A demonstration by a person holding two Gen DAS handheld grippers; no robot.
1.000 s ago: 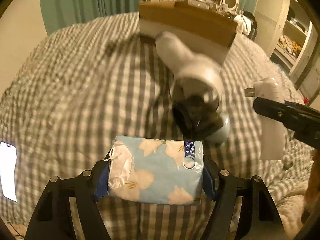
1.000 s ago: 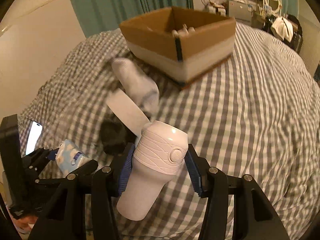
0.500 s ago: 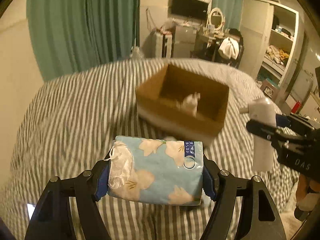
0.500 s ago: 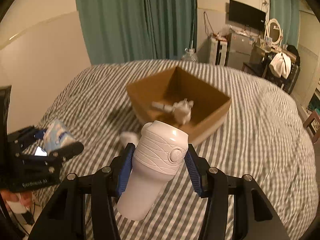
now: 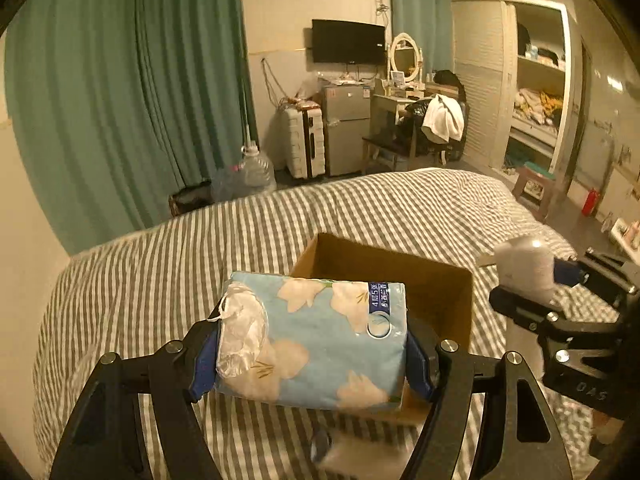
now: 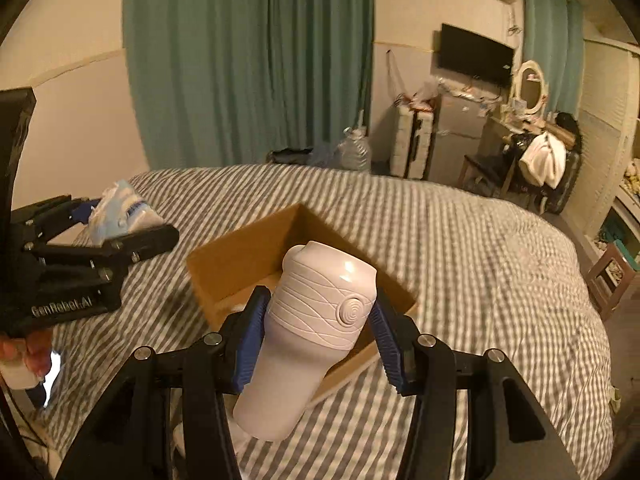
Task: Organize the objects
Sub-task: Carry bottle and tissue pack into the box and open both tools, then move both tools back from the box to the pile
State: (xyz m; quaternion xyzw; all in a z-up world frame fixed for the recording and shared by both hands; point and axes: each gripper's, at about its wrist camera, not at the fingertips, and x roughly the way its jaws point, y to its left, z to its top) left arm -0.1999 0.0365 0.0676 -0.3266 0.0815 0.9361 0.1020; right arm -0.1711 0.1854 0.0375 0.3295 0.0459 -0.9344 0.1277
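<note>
I'm carrying both loads toward the cardboard box — my left gripper clamping the tissue pack, held crosswise just short of the box's near wall, my right gripper clamping the white bottle, tilted, looking nearer the opening.

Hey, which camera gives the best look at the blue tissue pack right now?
The left wrist view. There the tissue pack fills the centre, gripped between the left gripper's blue pads, its floral print and label showing. The right wrist view shows only one crumpled end, small at the left edge, partly hidden by the gripper's fingers.
</note>
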